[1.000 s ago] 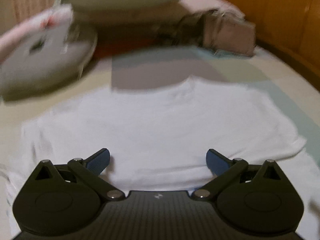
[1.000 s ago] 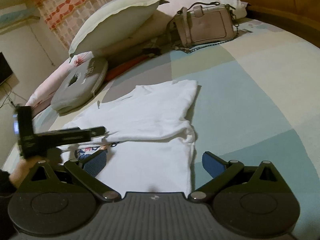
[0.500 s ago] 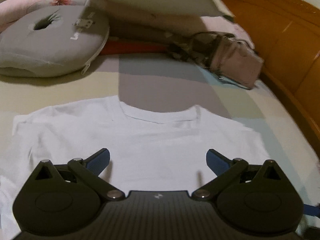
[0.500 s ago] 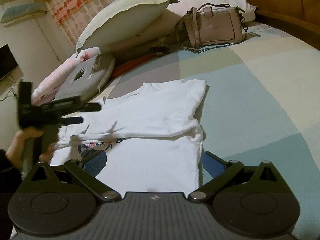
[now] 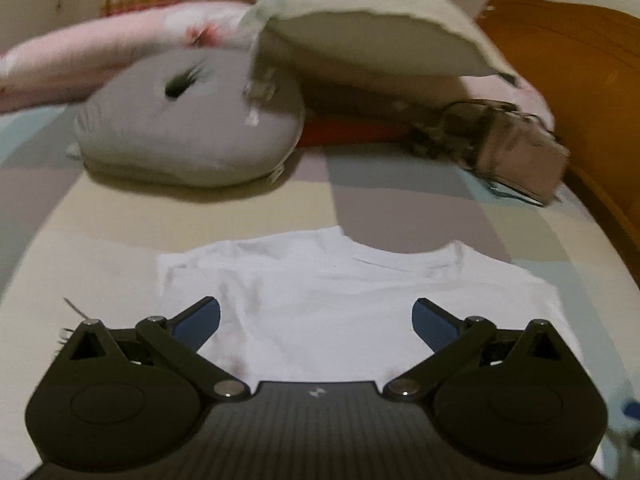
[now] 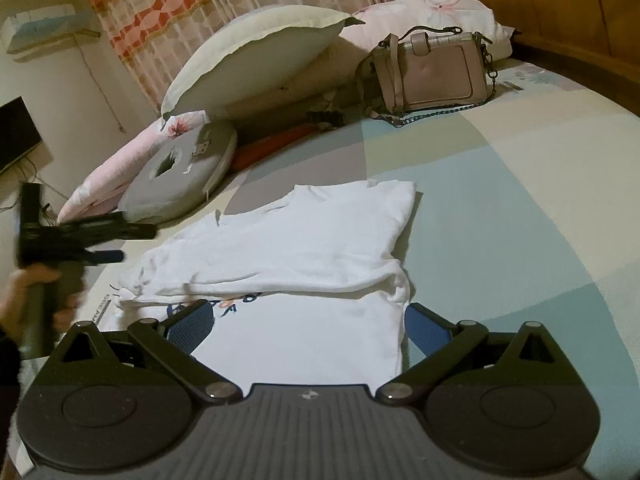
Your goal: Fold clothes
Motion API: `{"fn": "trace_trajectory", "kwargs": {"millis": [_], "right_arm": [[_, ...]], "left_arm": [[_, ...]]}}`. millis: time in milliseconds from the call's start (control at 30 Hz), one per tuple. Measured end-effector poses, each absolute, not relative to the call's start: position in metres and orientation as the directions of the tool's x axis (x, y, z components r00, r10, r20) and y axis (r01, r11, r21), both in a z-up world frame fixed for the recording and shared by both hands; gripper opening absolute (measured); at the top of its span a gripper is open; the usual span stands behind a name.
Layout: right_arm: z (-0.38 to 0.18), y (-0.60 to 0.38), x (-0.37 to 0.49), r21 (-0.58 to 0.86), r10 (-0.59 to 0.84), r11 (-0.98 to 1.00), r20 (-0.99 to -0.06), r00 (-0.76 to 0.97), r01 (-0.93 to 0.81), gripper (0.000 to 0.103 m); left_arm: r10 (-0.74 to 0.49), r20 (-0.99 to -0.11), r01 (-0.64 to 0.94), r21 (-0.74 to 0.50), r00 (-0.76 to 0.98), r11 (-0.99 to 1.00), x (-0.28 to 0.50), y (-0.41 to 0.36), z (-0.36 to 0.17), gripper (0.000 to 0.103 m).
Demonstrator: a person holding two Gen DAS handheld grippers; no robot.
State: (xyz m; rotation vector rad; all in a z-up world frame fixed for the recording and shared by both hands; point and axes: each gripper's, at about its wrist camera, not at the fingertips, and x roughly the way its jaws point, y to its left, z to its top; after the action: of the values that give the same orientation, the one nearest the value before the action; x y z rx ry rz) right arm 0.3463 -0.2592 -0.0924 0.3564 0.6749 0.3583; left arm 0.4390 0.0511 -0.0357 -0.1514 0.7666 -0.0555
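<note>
A white T-shirt (image 6: 304, 240) lies on the bed, its upper part folded down over the lower part, where a bit of blue print shows. In the left wrist view the same shirt (image 5: 344, 300) fills the foreground, neckline facing away. My left gripper (image 5: 316, 316) hovers open above it with nothing between its blue pads. From the right wrist view the left gripper (image 6: 108, 244) appears as a black tool held by a hand at the shirt's left edge. My right gripper (image 6: 308, 320) stands open over the shirt's near hem, empty.
A grey ring cushion (image 6: 180, 176), a large cream pillow (image 6: 256, 52), floral pillows and a pink handbag (image 6: 432, 68) with a chain sit at the head of the bed. An orange-red object (image 6: 276, 140) lies under the pillows. A wooden headboard (image 5: 568, 92) is on the right.
The left gripper has pulled back and up from the shirt toward its left side, so more bed and pillows show. The right gripper moved slightly closer to the hem. Both stayed open.
</note>
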Motion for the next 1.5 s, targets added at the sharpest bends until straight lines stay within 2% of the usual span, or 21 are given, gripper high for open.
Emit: {"fn": "trace_trajectory", "kwargs": {"millis": [167,300,467,567,900,1000,1200,1333,1500], "right_arm": [[-0.081,-0.257,0.336,0.464,0.495,0.845,-0.492,0.716,-0.265,0.103],[-0.080,-0.243,0.328,0.469,0.546,0.821,-0.480,0.687,-0.325,0.103],[-0.084,-0.211,0.317,0.388,0.540,0.840,-0.532,0.652,-0.379,0.103],[-0.089,-0.195,0.297,0.337,0.516,0.857,-0.569,0.641,-0.391,0.103],[-0.121,-0.143,0.219,0.114,0.356,0.910,-0.706,0.613,-0.398,0.103],[-0.132,-0.137,0.207,0.085,0.318,0.919,-0.735,0.598,-0.384,0.103],[-0.142,-0.136,0.187,0.024,0.267,0.937,-0.693,0.670,-0.348,0.103],[-0.137,-0.138,0.180,0.020,0.216,0.958,-0.706,0.674,-0.285,0.103],[-0.121,-0.147,0.146,0.063,0.207,0.973,-0.669,0.714,-0.223,0.103]], "left_arm": [[-0.232,-0.670,0.176,-0.152,0.706,0.973,0.384,0.038,0.006,0.102],[-0.257,-0.659,0.250,-0.107,0.707,0.962,0.347,0.026,-0.017,0.102],[-0.218,-0.710,0.267,-0.043,0.669,0.963,0.313,0.015,-0.088,0.102],[-0.189,-0.708,0.278,0.010,0.680,0.961,0.282,0.012,-0.110,0.102],[-0.158,-0.689,0.269,0.055,0.707,0.962,0.194,0.020,-0.117,0.102],[-0.159,-0.678,0.245,0.032,0.717,0.969,0.171,0.027,-0.118,0.102],[-0.169,-0.660,0.198,-0.031,0.732,0.980,0.129,0.041,-0.121,0.102],[-0.174,-0.646,0.226,-0.002,0.743,0.974,0.113,0.041,-0.116,0.102],[-0.185,-0.634,0.252,0.016,0.751,0.968,0.112,0.036,-0.119,0.102]]}}
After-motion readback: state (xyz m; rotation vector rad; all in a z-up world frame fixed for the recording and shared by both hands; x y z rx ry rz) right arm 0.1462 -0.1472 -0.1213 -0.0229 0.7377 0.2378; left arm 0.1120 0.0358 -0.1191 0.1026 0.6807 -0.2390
